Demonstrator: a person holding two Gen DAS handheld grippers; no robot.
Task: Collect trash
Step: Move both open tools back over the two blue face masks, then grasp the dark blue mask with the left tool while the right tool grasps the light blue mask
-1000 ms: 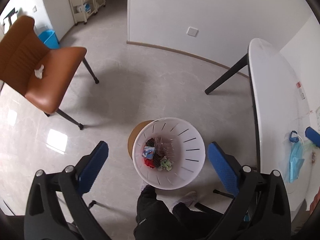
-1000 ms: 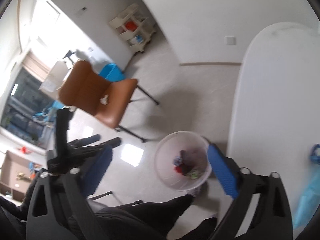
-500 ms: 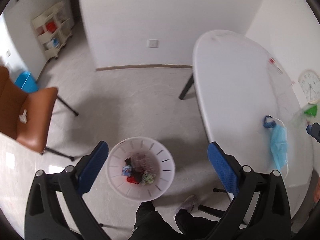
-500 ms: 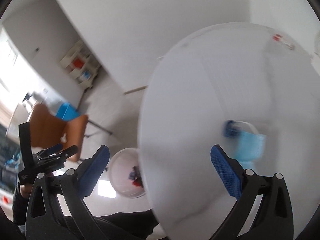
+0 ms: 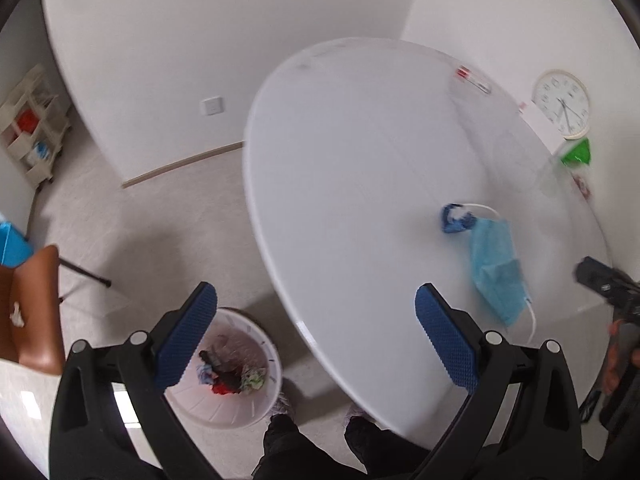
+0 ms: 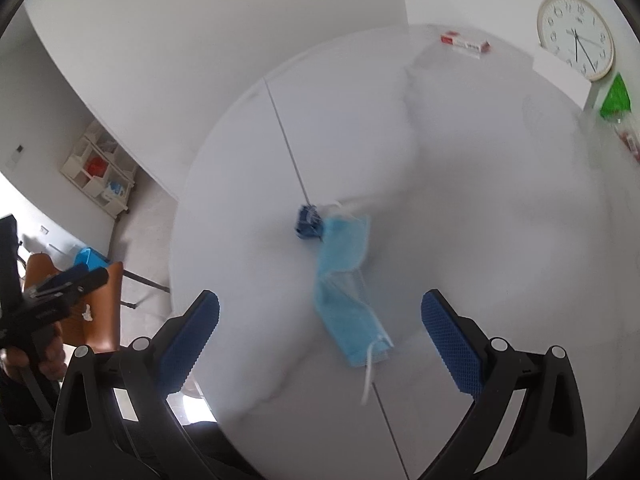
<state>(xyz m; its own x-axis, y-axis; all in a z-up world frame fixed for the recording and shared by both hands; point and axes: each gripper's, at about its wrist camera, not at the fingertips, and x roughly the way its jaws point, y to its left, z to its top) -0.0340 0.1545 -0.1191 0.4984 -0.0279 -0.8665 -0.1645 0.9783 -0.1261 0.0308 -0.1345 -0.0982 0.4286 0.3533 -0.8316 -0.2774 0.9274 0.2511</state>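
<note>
**Both claws spread above the mask**

We see the right claw (image 6: pixel 320 336) with its blue pads apart and empty, the crumpled light-blue face mask (image 6: pixel 346 280) lying between them at frame centre on the round white counter (image 6: pixel 480 200) — a small dark-blue scrap (image 6: pixel 307 222) touches its upper end. The left claw (image 5: pixel 316 336) is likewise spread and empty; the white slotted plastic trash bin (image 5: pixel 224 384), lower left, stands on the floor just beside the counter edge.

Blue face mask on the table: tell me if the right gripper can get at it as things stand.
Probably yes. The right gripper is open, with the blue face mask lying flat between its fingers on the white table; nothing blocks it.
</note>
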